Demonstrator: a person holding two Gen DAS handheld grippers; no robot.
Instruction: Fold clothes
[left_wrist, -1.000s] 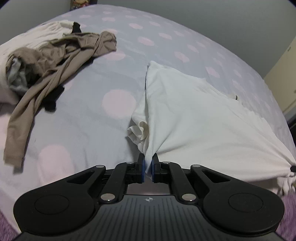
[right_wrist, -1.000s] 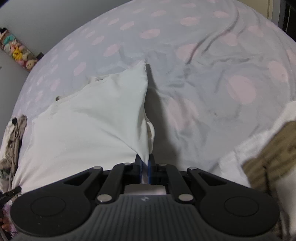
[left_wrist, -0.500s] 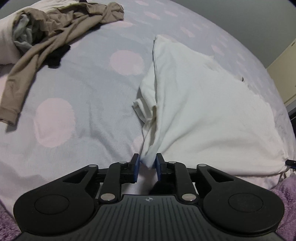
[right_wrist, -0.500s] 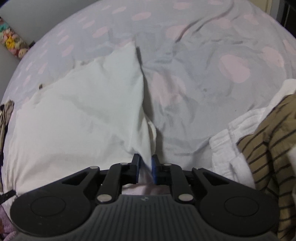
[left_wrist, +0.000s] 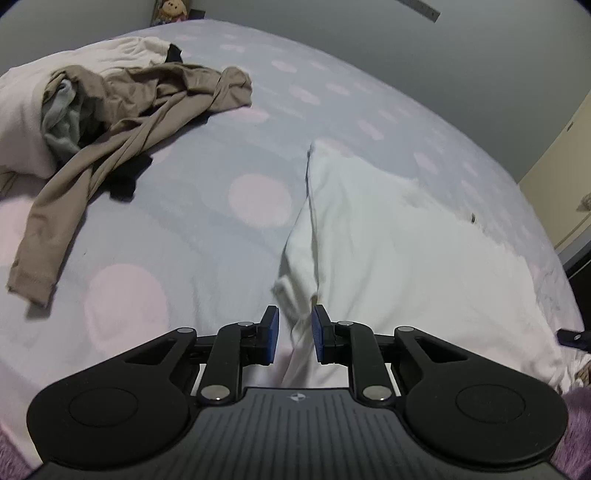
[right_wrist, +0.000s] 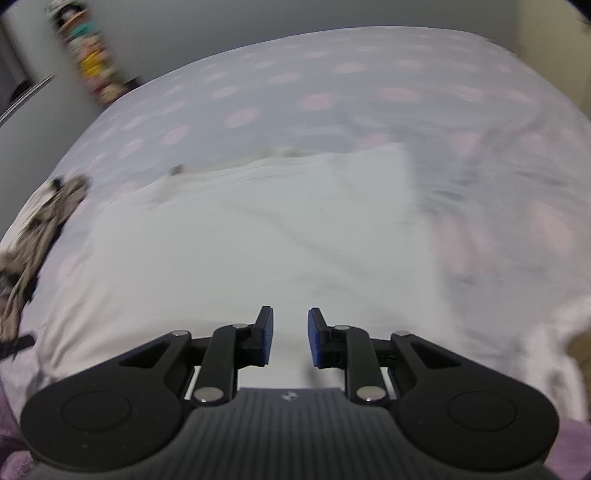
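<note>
A lilac bedspread (left_wrist: 207, 229) dotted with pink circles fills the room beneath a grey wall (left_wrist: 424, 62). From left: a tan garment (left_wrist: 122, 122) lies heaped, then a white shirt (left_wrist: 399, 254) spreads flat. The left gripper (left_wrist: 294, 334) and right gripper (right_wrist: 287, 336) hover parted, empty.

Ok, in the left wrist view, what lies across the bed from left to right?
White pile → tan garment → black item → pink dot on the sheet → white garment, its near edge between the open left gripper.
</note>
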